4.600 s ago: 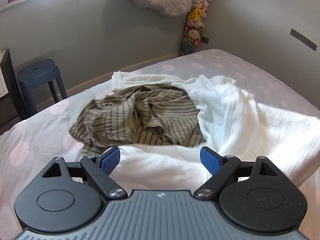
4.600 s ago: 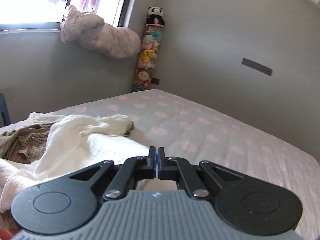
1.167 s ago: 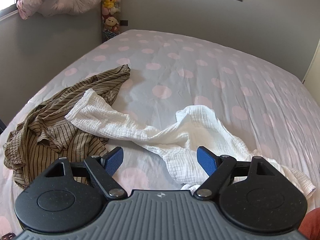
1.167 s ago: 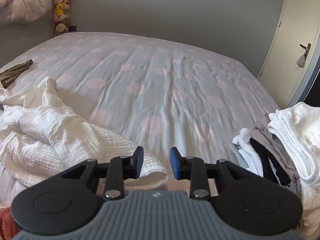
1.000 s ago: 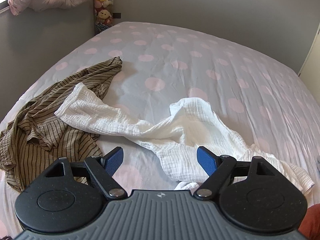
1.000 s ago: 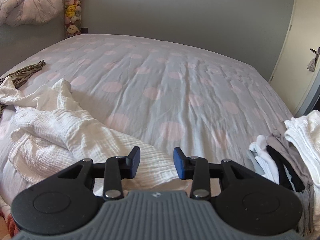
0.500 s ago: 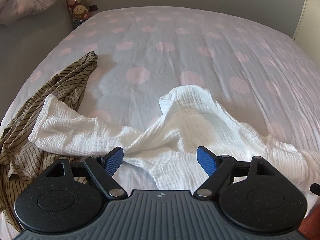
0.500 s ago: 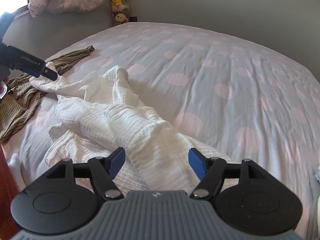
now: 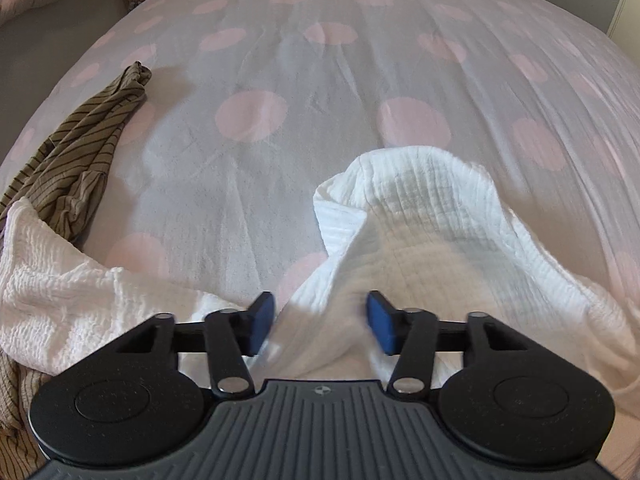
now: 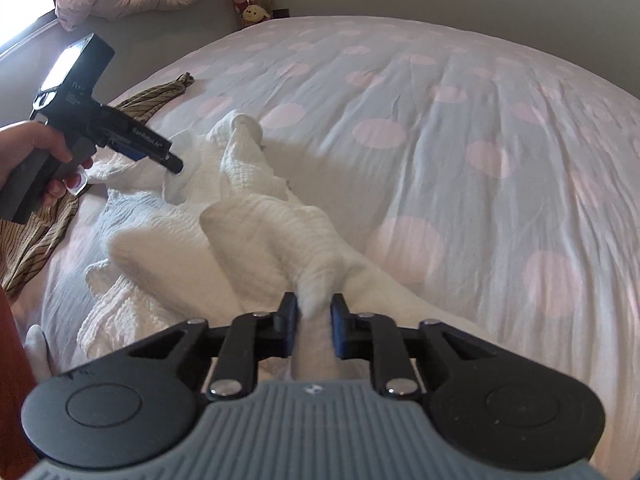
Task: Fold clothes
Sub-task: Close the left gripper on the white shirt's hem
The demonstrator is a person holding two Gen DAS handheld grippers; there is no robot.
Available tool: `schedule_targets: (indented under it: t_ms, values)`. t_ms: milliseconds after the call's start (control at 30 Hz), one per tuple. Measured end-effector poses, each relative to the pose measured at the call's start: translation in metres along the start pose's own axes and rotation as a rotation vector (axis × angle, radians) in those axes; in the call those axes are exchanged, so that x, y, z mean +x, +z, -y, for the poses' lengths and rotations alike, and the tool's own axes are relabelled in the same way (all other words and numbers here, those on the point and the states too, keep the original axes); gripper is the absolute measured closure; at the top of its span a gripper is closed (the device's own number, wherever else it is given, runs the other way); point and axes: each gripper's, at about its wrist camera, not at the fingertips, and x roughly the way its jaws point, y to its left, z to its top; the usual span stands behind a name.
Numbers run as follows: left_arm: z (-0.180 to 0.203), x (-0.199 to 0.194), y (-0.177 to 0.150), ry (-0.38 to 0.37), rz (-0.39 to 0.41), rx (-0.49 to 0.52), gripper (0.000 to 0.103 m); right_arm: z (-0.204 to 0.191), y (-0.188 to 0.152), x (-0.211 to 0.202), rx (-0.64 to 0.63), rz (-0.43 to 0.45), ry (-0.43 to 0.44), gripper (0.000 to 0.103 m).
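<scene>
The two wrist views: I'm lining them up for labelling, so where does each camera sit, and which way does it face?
Left wrist: sits on the left gripper, looking across the bed; open fingers straddle the white garment.
Right wrist: sits on the right gripper, facing the bed's far corner; its fingers pinch the white garment, and a hand holding the left gripper shows.
Shared: white garment, striped garment, bed.
</scene>
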Motion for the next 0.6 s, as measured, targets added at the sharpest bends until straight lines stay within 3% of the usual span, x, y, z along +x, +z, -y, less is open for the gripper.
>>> schedule_targets:
  t_ms: [33, 200, 300, 467, 600]
  values:
    - [-0.001, 0.001, 0.0, -0.012, 0.002, -0.005, 0.076, 0.004, 0.001, 0.001, 0.011, 0.003, -0.009, 0.093]
    - [-0.002, -0.006, 0.0, -0.009, 0.018, -0.015, 0.093, 0.034, 0.008, -0.004, 0.087, 0.023, -0.096, 0.094]
    - [-0.005, -0.017, 0.001, -0.007, 0.032, -0.03, 0.096, 0.048, 0.01, -0.011, 0.118, 0.028, -0.134, 0.094]
    - [-0.012, -0.066, 0.003, 0.001, 0.127, -0.036, 0.097, 0.038, 0.013, -0.035, 0.083, 0.093, -0.129, 0.095]
    - [-0.022, -0.107, -0.01, -0.013, 0.116, -0.017, 0.097, 0.024, 0.017, -0.06, 0.002, 0.108, -0.095, 0.095]
